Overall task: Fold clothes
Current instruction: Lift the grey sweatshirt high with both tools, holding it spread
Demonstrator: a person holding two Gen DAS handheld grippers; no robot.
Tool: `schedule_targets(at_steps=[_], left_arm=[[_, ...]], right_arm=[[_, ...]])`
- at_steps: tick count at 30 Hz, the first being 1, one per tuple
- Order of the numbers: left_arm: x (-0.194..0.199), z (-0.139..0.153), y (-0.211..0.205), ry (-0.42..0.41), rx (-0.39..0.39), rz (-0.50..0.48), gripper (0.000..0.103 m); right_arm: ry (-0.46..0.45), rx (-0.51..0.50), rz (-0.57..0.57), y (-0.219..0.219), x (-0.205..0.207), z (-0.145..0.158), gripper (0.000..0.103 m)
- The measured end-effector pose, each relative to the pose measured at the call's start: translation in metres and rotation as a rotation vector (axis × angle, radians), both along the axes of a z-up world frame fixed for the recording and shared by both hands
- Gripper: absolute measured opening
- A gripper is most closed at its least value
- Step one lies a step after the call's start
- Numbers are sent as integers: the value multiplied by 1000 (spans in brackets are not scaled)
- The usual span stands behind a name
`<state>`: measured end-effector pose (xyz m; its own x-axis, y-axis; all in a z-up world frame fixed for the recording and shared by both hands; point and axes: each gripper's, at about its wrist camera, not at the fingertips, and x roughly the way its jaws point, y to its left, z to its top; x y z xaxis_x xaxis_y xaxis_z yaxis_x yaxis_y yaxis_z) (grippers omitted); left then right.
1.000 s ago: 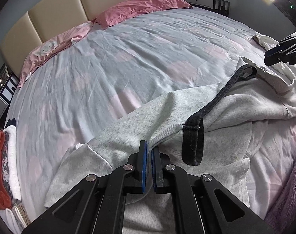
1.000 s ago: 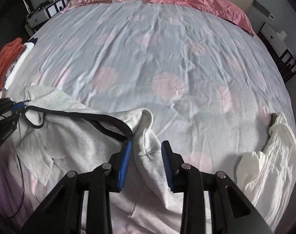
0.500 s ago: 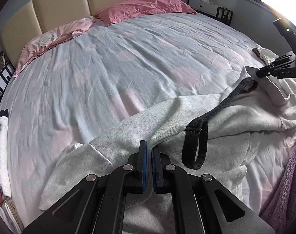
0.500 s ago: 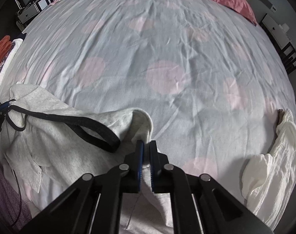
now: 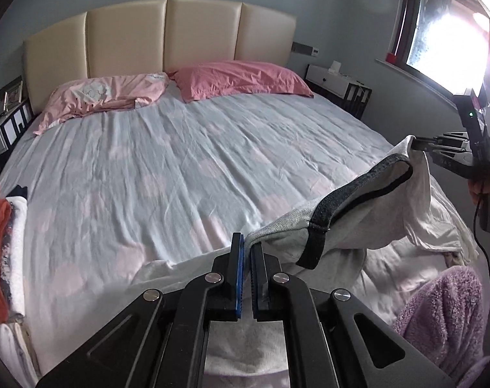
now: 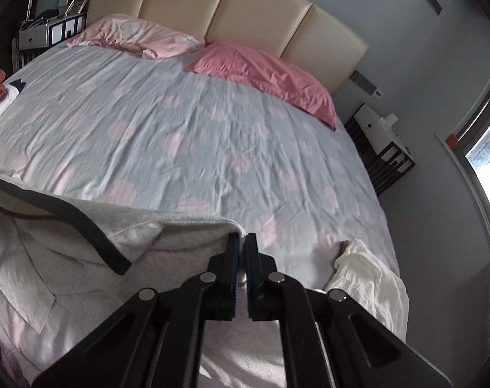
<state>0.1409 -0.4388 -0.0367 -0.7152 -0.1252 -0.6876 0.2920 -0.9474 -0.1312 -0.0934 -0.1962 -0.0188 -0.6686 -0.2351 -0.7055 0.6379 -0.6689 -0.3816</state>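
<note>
Left gripper [image 5: 247, 252] clamped on the light grey garment [image 5: 286, 236], jaws pressed together on a pinched edge just beside the dark waistband [image 5: 358, 194]. Right gripper [image 6: 241, 249] likewise closed tight on the same garment's rolled pale edge, cloth squeezed between the blue pads [image 6: 234, 258]. Garment held up off the bed [image 5: 180, 161], stretched between the two grips, dark band running from 9 o'clock toward the jaws in the right wrist view, lower folds draped on the sheet. In the left wrist view, right gripper seen at 3 o'clock, gripped by a hand [image 5: 477, 187]. Further out: cream crumpled cloth [image 6: 370, 278] at 4 o'clock in the right wrist view, fuzzy purple fabric [image 5: 445, 310] at 4 o'clock in the left. Stack of folded clothes [image 5: 2, 252] at 9 o'clock on the bed's edge. Two pink pillows [image 5: 238, 77] at 12 o'clock against the cream headboard [image 5: 167, 35].
</note>
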Motion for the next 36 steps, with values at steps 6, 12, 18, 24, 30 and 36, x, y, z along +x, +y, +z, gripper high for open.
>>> schedule_targets(at_steps=[6,12,18,24,30,36], left_arm=[[34,108,-11,100,-84,157,3],[79,238,6,323,-181,254,3],[115,313,57,452,-278,209,3],[111,305,103,358,-316,102,3],[123,296,67,369,-294,273,3],[149,285,86,405,-352,282,3]], right_arm=[[192,-147,38,7,43,94,3],[397,-325,54,18,96,203,3],[457,-434,34,41,121,253,3],[433,-533,-111,70,107,260,3],[365,-541,-27,77,120,251,3],[401,-573,-6,84,148,241,3]])
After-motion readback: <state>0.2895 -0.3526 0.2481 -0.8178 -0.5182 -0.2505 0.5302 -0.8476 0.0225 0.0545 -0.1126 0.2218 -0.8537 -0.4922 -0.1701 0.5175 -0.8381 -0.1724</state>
